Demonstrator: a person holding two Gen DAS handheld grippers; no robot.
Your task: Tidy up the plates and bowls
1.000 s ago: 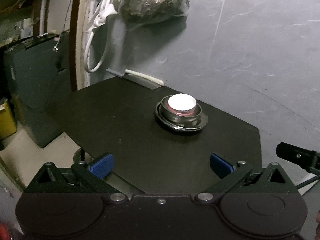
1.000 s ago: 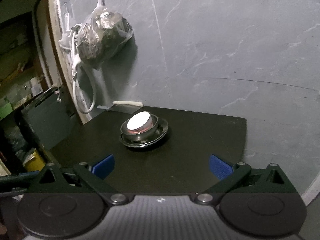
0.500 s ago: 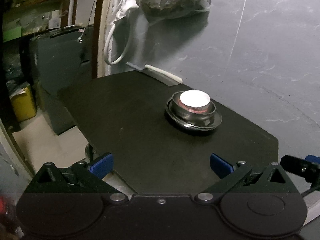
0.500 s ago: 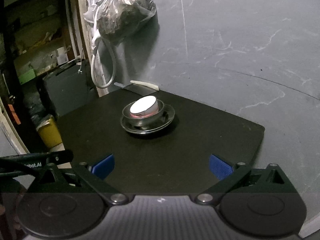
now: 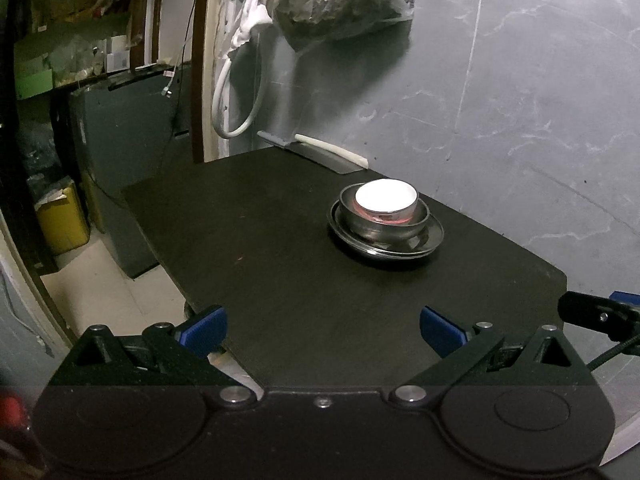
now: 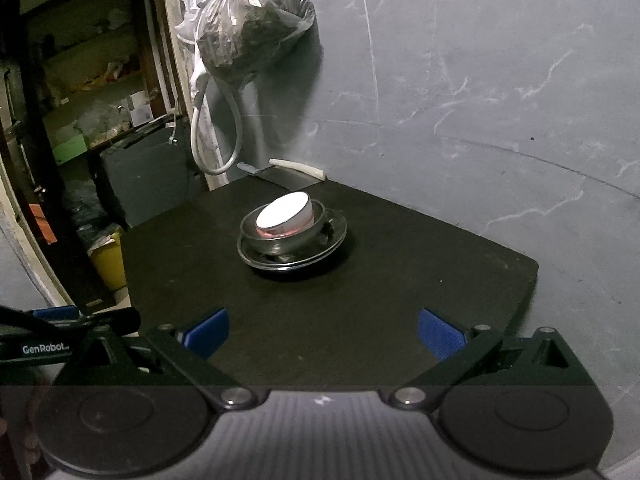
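Note:
A stack stands on the black table [image 5: 280, 272] [image 6: 360, 320]: a steel plate [image 5: 432, 242] [image 6: 334, 240] at the bottom, a steel bowl [image 5: 368, 228] [image 6: 276, 242] in it, and a small white-topped pink bowl [image 5: 386, 200] [image 6: 285, 211] on top. My left gripper [image 5: 322, 330] hangs open over the table's near edge, well short of the stack, nothing between its blue pads. My right gripper [image 6: 324, 332] is likewise open and empty, also back from the stack. Each gripper's tip shows at the edge of the other's view.
A knife with a white handle [image 5: 320, 150] [image 6: 284, 172] lies at the table's far edge against the grey wall. A plastic bag [image 5: 340, 0] [image 6: 252, 24] and a white hose [image 5: 236, 92] hang above it. A yellow bin [image 5: 64, 216] stands on the floor at left.
Both views have shifted: the stack now sits farther right in the left wrist view and more central in the right one. Both grippers stayed open and empty.

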